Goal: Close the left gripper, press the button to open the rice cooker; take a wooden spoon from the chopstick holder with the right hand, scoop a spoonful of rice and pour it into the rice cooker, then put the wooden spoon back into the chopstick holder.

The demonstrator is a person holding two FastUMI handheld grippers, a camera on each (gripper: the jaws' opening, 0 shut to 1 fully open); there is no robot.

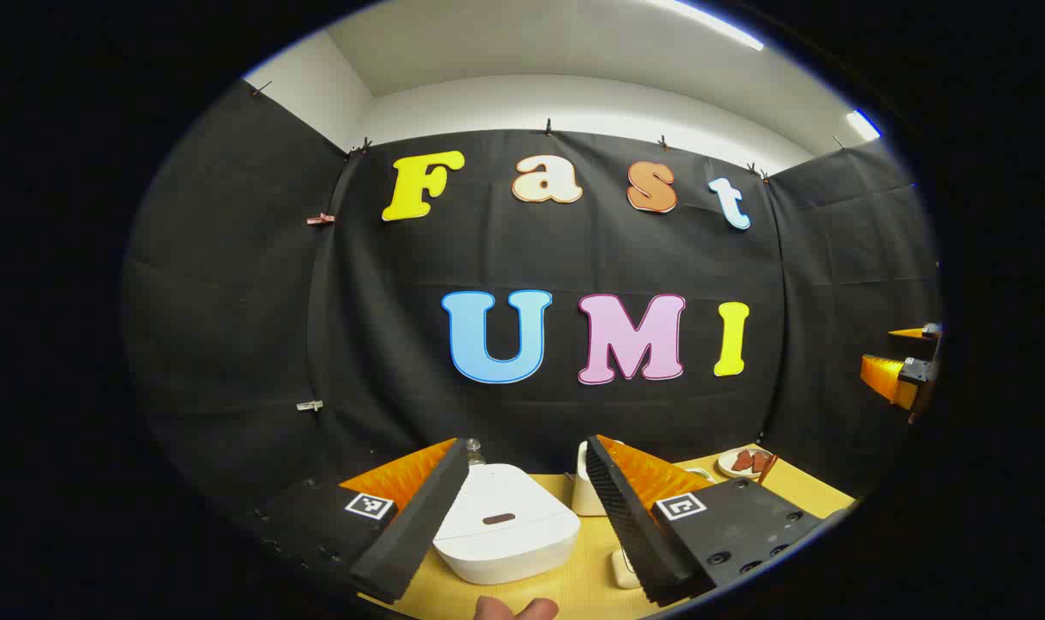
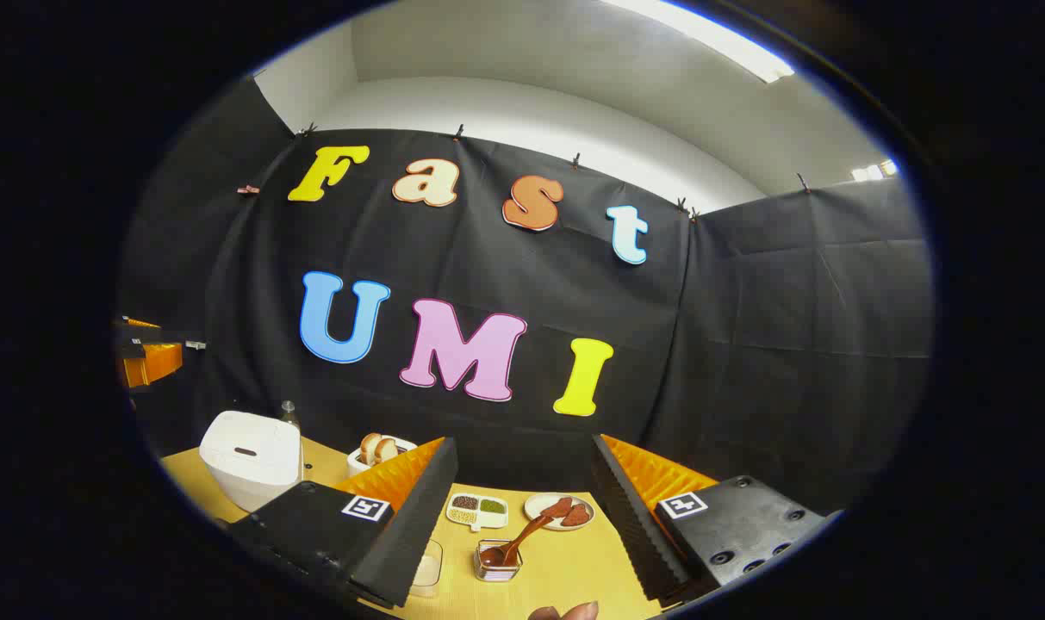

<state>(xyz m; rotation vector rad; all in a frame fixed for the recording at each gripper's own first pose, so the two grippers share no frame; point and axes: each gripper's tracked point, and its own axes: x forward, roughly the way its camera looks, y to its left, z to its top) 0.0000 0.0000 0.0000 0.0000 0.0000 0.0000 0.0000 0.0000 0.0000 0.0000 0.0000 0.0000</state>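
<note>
Left tool (image 1: 526, 508): released, fingers spread.
Right tool (image 2: 522, 512): released.
Rice cooker (image 1: 505, 521): lid down, 6 o'clock, partly hidden.
Wooden spoon (image 2: 513, 542): in chopstick holder (image 2: 498, 560), 6 o'clock.
Worktop (image 2: 565, 568): cut off at the edges.

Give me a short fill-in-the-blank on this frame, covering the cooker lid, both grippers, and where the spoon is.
1. The rice cooker's lid is ____.
2. The left gripper's fingers stand ____, with the cooker seen between them.
3. The wooden spoon rests in the ____, not in the right gripper.
4. The right gripper holds ____.

Missing words: closed; open; chopstick holder; nothing
</note>
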